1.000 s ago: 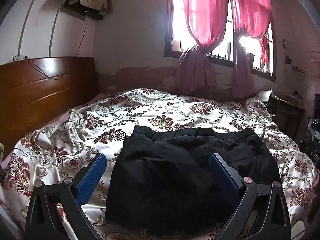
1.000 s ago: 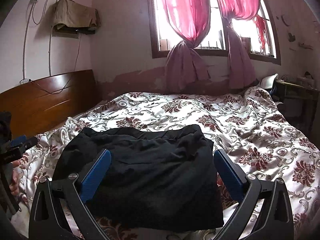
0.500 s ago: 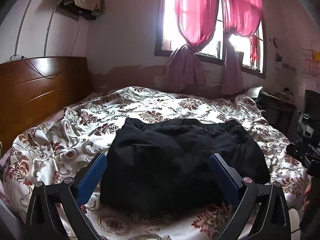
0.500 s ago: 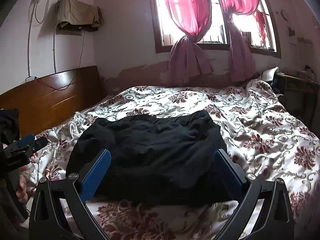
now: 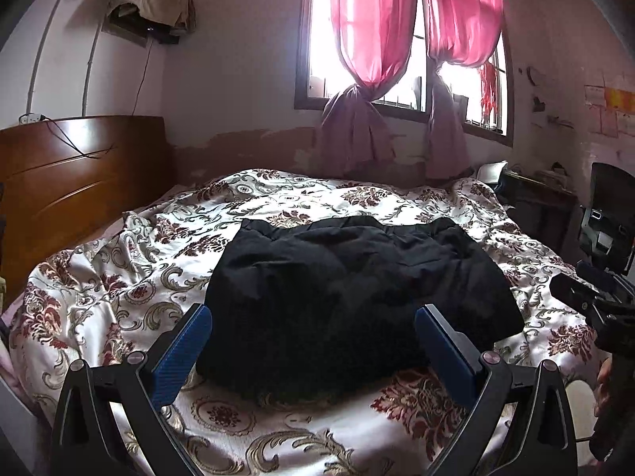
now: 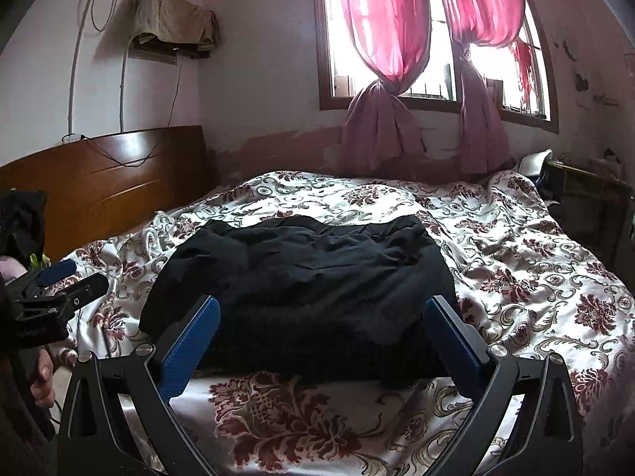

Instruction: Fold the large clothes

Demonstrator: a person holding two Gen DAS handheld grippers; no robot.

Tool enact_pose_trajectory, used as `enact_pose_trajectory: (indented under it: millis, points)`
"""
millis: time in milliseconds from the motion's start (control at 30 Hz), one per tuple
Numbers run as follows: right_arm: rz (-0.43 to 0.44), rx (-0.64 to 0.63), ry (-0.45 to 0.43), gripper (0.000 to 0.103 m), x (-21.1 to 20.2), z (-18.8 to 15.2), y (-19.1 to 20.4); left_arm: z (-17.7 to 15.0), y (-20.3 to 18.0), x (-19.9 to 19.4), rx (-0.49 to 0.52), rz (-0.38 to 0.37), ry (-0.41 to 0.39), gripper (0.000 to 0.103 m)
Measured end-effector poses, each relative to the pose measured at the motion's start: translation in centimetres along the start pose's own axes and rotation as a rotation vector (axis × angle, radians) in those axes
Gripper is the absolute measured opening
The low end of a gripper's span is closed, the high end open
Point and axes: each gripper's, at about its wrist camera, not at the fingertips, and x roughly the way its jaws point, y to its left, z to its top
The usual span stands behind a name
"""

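Observation:
A black garment (image 5: 349,289) lies folded into a thick, roughly rectangular bundle on the floral bedspread (image 5: 119,277); it also shows in the right wrist view (image 6: 309,277). My left gripper (image 5: 313,317) is open and empty, held back from the bundle's near edge. My right gripper (image 6: 323,309) is open and empty too, held short of the near edge. The left gripper appears at the left edge of the right wrist view (image 6: 59,281). The right gripper appears at the right edge of the left wrist view (image 5: 587,293).
A wooden headboard (image 5: 71,182) stands at the left. A window with tied pink curtains (image 5: 369,39) is on the far wall. A dark side table (image 6: 587,190) and a chair (image 5: 611,214) stand to the right of the bed.
Both grippers have pulled back from the garment towards the near edge of the bed. The folded bundle now lies farther off and has not moved.

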Motion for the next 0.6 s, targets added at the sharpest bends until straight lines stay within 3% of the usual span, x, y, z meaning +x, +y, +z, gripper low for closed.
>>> enact_pose_trajectory:
  millis: [600]
  points:
    - [-0.011,0.024,0.046,0.101,-0.6,-3.6,0.8,-2.8,0.1,-0.9,0.027,0.039,0.014,0.103]
